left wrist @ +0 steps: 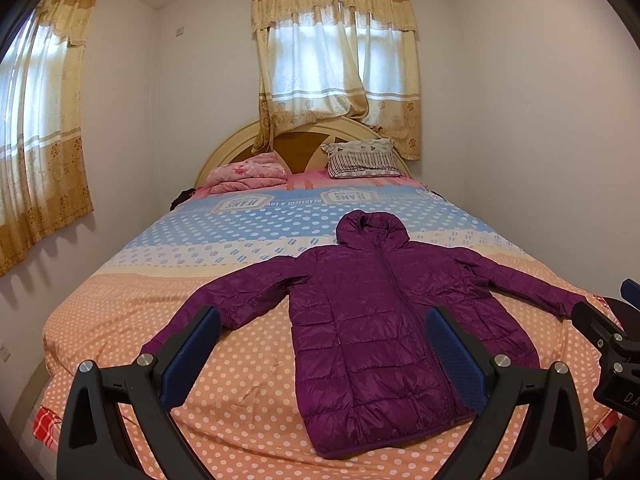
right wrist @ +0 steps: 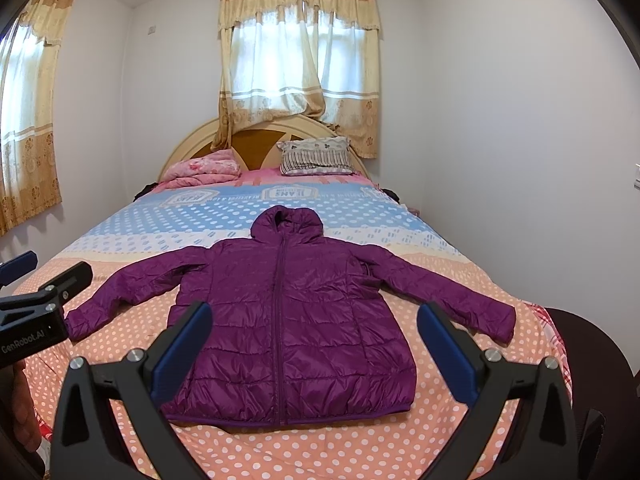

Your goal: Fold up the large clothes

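Note:
A purple hooded puffer jacket [left wrist: 376,320] lies flat, front up and zipped, on the bed, sleeves spread to both sides and hood toward the headboard. It also shows in the right wrist view [right wrist: 288,320]. My left gripper [left wrist: 324,320] is open and empty, held above the bed's near end, left of the jacket's middle. My right gripper [right wrist: 314,316] is open and empty, held above the jacket's hem. Each gripper shows at the edge of the other's view: the right one [left wrist: 608,340], the left one [right wrist: 36,304].
The bed [left wrist: 240,360] has a polka-dot orange and blue cover. A folded pink blanket [left wrist: 248,174] and a patterned pillow [left wrist: 362,158] lie by the headboard [left wrist: 296,144]. Curtained windows are behind and at left. White walls flank the bed.

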